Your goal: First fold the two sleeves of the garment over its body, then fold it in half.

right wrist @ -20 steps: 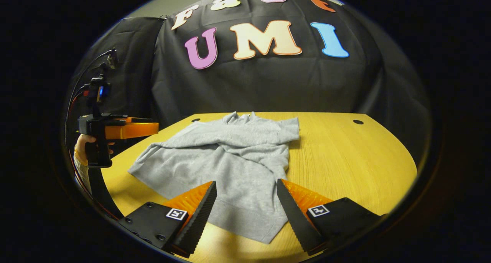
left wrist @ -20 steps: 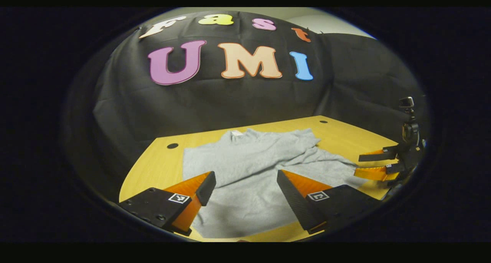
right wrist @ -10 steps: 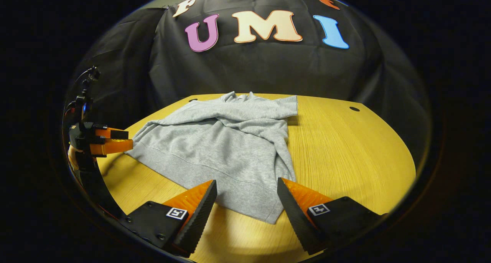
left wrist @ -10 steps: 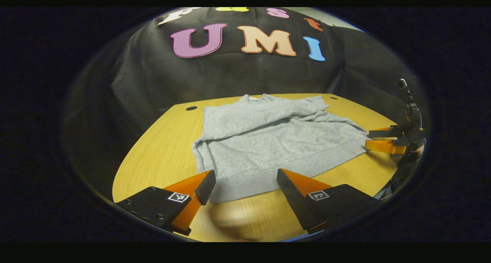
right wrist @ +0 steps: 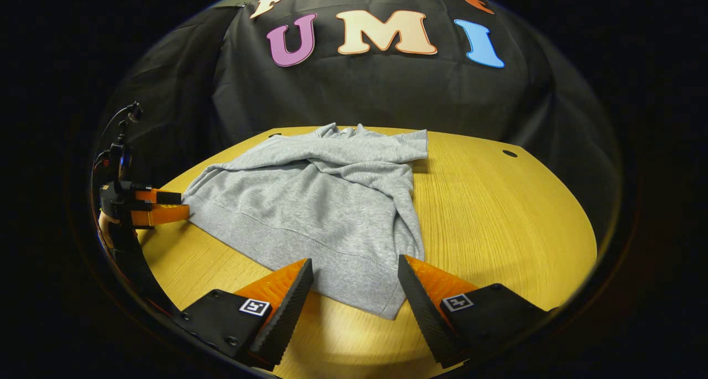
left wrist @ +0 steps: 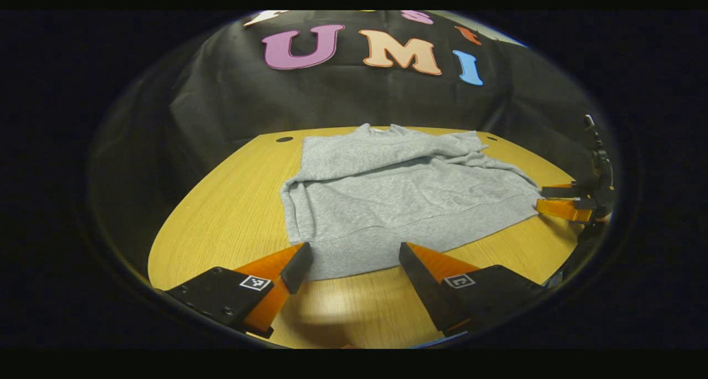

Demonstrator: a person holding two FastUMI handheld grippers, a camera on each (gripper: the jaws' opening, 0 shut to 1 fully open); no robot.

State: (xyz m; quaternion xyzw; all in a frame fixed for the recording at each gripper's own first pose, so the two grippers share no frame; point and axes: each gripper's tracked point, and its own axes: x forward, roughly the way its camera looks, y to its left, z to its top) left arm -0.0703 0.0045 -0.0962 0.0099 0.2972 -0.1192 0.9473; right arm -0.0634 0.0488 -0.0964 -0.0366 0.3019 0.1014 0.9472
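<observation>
One grey garment on the table — two grippers, left gripper and right gripper, fingers apart.

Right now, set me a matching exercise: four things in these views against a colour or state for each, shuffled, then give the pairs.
Things:
1. garment
2. table
3. left gripper
4. cable hole

Descriptions:
A. yellow wood grain
B. fingers apart, at the near hem
C. grey, sleeves folded over the body
D. small dark spot near the far edge

Pairs: 1-C, 2-A, 3-B, 4-D
</observation>
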